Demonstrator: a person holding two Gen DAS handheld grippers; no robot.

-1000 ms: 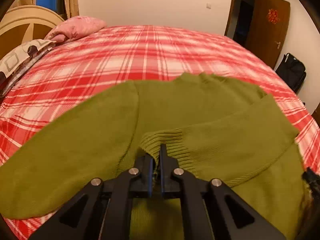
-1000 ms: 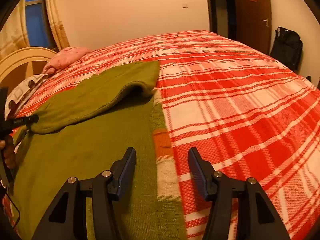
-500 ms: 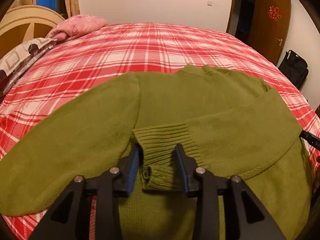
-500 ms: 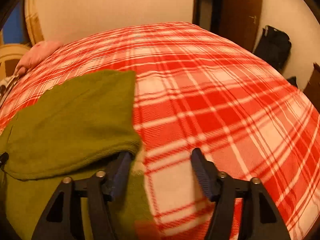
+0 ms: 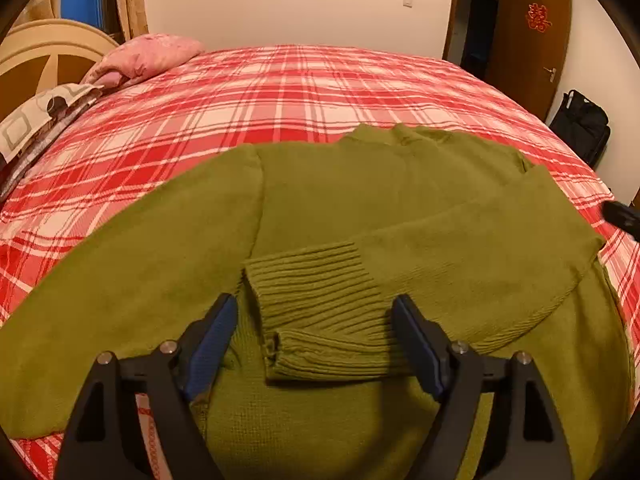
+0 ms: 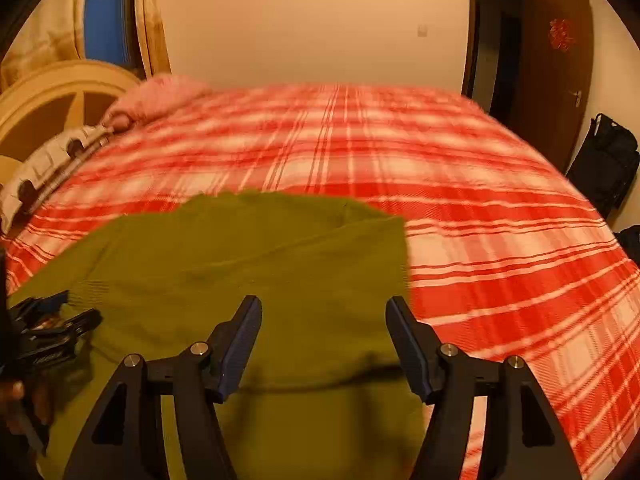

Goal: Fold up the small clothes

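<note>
Red-and-white plaid bedspread [image 5: 304, 92], covering the whole bed. Pink pillow [image 5: 148, 56] at the head end, far left. Patterned grey-and-white cushion [image 5: 36, 120] just beside the pillow, nearer the bed's edge. Cream curved headboard [image 5: 48, 52] behind both. Curtain [image 6: 52, 44] and blue window pane [image 6: 106, 20] in the left corner. Plain wall with a light switch [image 5: 408, 0]. Brown door [image 5: 528, 40] bearing a red ornament [image 5: 538, 18], standing open on the right. Black bag [image 5: 580, 124] on the floor beside the door.

Bed [image 5: 320, 92] w/ red plaid cover: green sweater [image 5: 360, 200] flat on it; pink pillow [image 5: 148, 56] beyond sweater, prob. at headboard.
</note>
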